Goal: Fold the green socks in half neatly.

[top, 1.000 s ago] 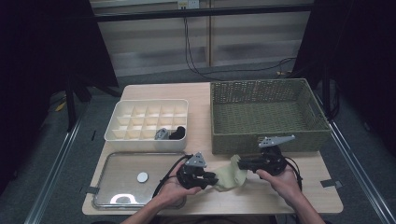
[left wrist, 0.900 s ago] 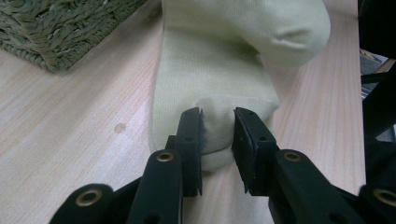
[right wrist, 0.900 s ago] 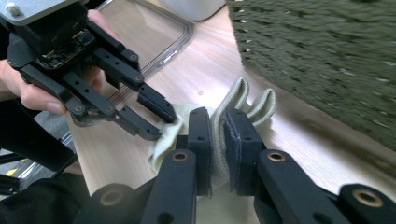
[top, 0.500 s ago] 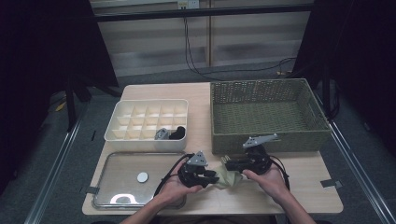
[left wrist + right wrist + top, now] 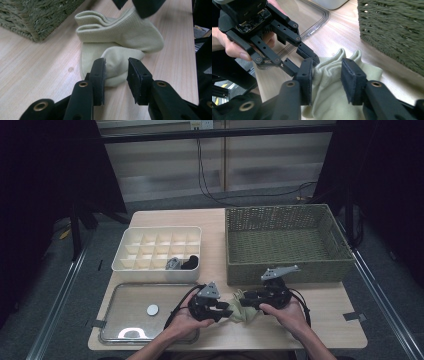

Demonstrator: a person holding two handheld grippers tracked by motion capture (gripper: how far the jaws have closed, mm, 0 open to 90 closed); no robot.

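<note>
Near the front edge of the desk (image 5: 320, 320), roughly at its middle, lay a pale green sock (image 5: 240, 307), bunched and folded, between my two grippers. My left gripper (image 5: 223, 309) pointed right at the sock; in the left gripper view its jaws stood part open around the sock's rounded toe end (image 5: 116, 66), left pad touching the fabric, right pad close beside it, not clearly pressing. I could not call that a firm grip. My right gripper (image 5: 248, 297) pointed left from the other side; in the right gripper view its jaws sat part open astride the cuff end of the sock (image 5: 329, 82), fabric filling the gap and touching both pads. Sock rested on the wood, cuff folds turned toward the wicker basket (image 5: 285, 240). Basket stood on the back right part of the desk, its front wall just behind my right gripper. White divided organizer box (image 5: 157, 247) sat at the back left, with a grey item (image 5: 173, 263) and a black item (image 5: 190, 264) in compartments of its front row; could not tell what they were. Clear tray lid (image 5: 140, 312) lay at the front left corner, a small round white disc (image 5: 152, 309) on it. My left hand (image 5: 185, 322) overlapped the tray's right edge. My right hand (image 5: 287, 315) rested on the bare wood.
</note>
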